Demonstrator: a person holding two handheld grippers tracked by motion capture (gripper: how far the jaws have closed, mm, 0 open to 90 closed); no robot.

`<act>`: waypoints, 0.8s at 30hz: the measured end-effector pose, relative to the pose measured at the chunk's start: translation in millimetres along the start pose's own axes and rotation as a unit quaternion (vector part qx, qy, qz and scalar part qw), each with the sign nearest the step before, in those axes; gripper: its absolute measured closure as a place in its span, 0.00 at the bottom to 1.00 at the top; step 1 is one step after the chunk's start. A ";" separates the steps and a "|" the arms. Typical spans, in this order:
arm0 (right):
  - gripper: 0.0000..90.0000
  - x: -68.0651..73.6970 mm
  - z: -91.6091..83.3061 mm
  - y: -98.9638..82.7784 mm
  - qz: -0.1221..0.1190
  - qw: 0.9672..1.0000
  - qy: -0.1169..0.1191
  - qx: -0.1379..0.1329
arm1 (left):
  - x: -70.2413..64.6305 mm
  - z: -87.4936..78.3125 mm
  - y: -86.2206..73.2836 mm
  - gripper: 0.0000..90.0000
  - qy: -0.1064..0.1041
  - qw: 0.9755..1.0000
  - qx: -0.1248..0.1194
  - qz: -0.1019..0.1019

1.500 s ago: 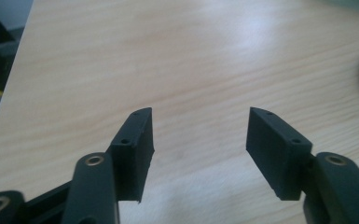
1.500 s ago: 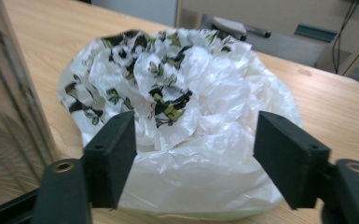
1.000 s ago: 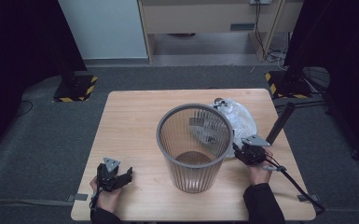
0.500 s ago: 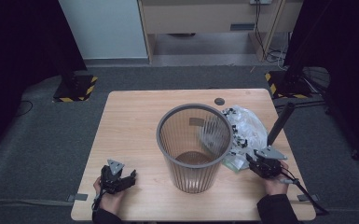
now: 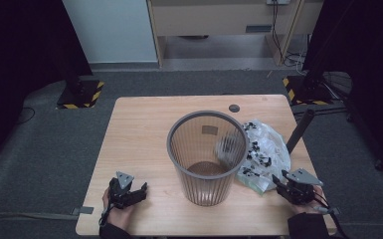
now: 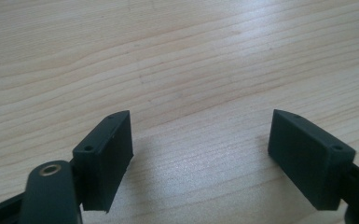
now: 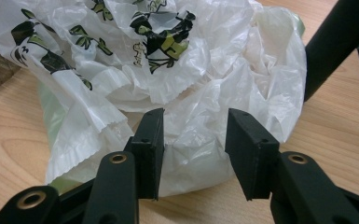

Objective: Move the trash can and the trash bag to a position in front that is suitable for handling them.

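A grey ribbed waste basket (image 5: 206, 154) stands upright in the middle of the wooden table (image 5: 144, 124). A crumpled white plastic bag (image 5: 264, 152) with dark green print lies against its right side. My right gripper (image 5: 280, 181) is at the bag's near corner. In the right gripper view the bag (image 7: 186, 70) bunches between the jaws of that gripper (image 7: 193, 112), which grip it and have just eased open a little. My left gripper (image 5: 138, 191) rests low at the front left. Its jaws (image 6: 200, 114) have just been opening and stand wide over bare wood.
A black pole (image 5: 301, 130) leans up at the table's right edge, just behind the bag. A small dark round cap (image 5: 234, 107) sits in the tabletop near the far edge. Grey carpet surrounds the table, with a stand base (image 5: 79, 94) on it at the far left.
My right gripper has pulled back toward the near right corner, dragging the bag with it along the basket's side. The left hand stayed put while its jaws spread wider.
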State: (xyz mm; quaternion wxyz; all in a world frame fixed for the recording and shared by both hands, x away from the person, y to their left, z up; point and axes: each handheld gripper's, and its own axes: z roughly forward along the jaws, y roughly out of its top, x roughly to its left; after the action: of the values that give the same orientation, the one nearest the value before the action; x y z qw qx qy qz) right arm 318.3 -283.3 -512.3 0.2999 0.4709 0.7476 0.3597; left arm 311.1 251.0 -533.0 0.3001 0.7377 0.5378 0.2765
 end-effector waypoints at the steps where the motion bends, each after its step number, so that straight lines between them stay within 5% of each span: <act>1: 0.62 -1.2 -1.0 -0.2 0.003 1.000 0.000 0.000 | -0.6 0.0 0.0 0.23 0.002 1.000 -0.001 0.002; 17: 0.33 -8.2 -13.3 16.2 0.043 0.996 0.014 -0.071 | 1.5 1.8 1.1 0.21 -0.009 1.000 0.004 -0.007; 24: 0.27 -9.3 -15.2 19.5 0.045 0.996 0.012 -0.078 | 3.5 2.5 1.4 0.20 -0.017 1.000 0.008 -0.014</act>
State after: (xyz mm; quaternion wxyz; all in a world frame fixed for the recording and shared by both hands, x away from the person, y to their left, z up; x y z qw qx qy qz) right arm 319.3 -289.8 -486.7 0.3106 0.4746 0.6988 0.4358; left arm 314.8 253.7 -533.4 0.3070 0.7369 0.5455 0.2554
